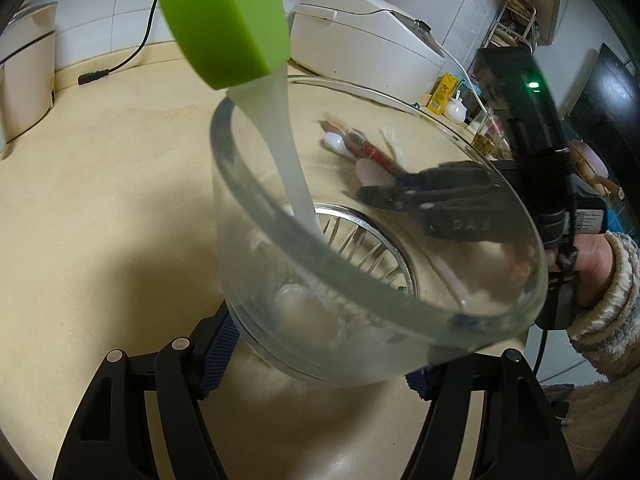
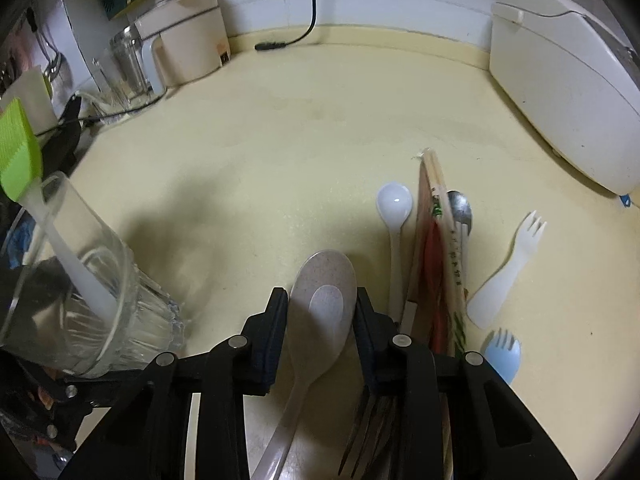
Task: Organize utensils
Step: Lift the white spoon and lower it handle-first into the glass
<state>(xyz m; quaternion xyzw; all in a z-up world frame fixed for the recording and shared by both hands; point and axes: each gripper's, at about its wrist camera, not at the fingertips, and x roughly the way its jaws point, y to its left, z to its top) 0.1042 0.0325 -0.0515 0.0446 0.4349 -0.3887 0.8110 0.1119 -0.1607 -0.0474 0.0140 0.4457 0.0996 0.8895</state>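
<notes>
My left gripper (image 1: 320, 354) is shut on a clear glass cup (image 1: 360, 240), which it holds tilted over the counter. A green silicone brush (image 1: 228, 24) with a translucent handle stands in the cup. The cup (image 2: 80, 300) and brush (image 2: 18, 152) also show at the left of the right wrist view. My right gripper (image 2: 322, 312) is shut on the bowl of a beige speckled spoon (image 2: 324, 300). Beside it lie a white spoon (image 2: 394, 204), wrapped chopsticks (image 2: 440, 240), a metal spoon (image 2: 460, 208), a white spork (image 2: 508, 264), a blue spork (image 2: 502, 352) and a metal fork (image 2: 368, 420).
A white rice cooker (image 2: 568, 80) stands at the back right of the cream counter (image 2: 280, 140). A beige appliance (image 2: 188, 36) and glass jars (image 2: 128, 60) stand at the back left. A black power cord (image 2: 288, 40) lies by the wall.
</notes>
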